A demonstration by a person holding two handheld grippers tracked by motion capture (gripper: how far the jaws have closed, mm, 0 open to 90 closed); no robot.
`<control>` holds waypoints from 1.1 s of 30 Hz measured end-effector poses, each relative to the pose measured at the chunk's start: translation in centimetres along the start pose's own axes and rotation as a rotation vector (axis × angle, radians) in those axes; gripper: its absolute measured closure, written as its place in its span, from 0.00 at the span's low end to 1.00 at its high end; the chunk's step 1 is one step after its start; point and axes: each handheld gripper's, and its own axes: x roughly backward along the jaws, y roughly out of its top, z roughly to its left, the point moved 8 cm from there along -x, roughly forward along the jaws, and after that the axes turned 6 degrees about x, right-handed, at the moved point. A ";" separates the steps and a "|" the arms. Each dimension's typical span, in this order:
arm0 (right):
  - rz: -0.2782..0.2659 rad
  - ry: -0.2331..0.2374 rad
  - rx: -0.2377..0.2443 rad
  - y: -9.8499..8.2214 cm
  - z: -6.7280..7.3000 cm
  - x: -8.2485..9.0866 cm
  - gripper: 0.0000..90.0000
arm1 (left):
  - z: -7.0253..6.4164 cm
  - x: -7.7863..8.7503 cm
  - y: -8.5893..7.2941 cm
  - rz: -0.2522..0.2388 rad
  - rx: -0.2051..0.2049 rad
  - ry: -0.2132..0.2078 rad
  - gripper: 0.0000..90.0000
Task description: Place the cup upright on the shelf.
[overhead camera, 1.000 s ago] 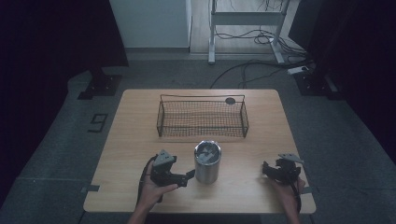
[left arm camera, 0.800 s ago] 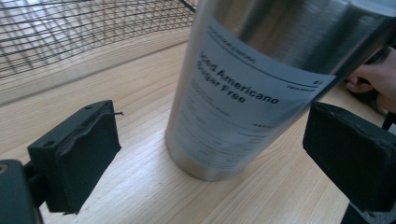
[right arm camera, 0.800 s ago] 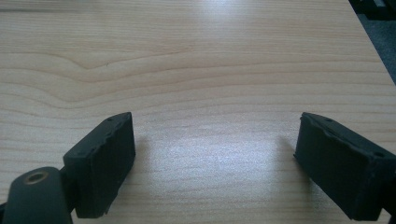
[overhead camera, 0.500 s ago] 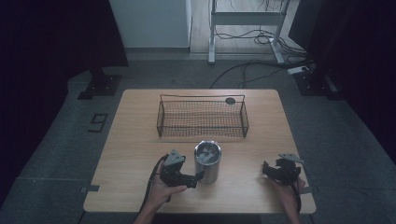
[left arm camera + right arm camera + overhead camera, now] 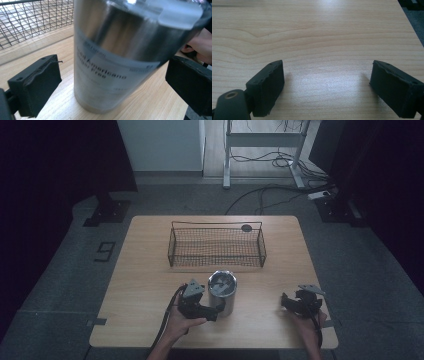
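The tall brushed-steel tumbler with a printed label stands upright near the wooden table's front edge, between the left gripper's wide-open jaws; rigid, slick, probably top-heavy, so grip mid-body. Right gripper gapes empty

Tumbler upright on the worktop, just before the wire basket; left hand-held gripper straddling it, right hand-held gripper well apart at the right.

A wire basket stands on the desk, toward its far edge. A small dark disc lies just behind it. Cables trail across the floor beyond.
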 end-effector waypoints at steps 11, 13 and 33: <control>0.000 0.000 0.000 0.0 0.0 0.0 0.13 | -0.8 -1.4 1.1 -0.015 -0.015 0.016 0.00; 0.000 0.000 0.000 0.0 0.0 0.0 0.13 | -0.9 -1.7 1.4 -0.039 -0.016 0.015 0.00; 0.000 0.000 0.000 0.0 0.0 0.0 0.13 | -0.9 -2.2 1.5 -0.117 -0.094 0.016 0.02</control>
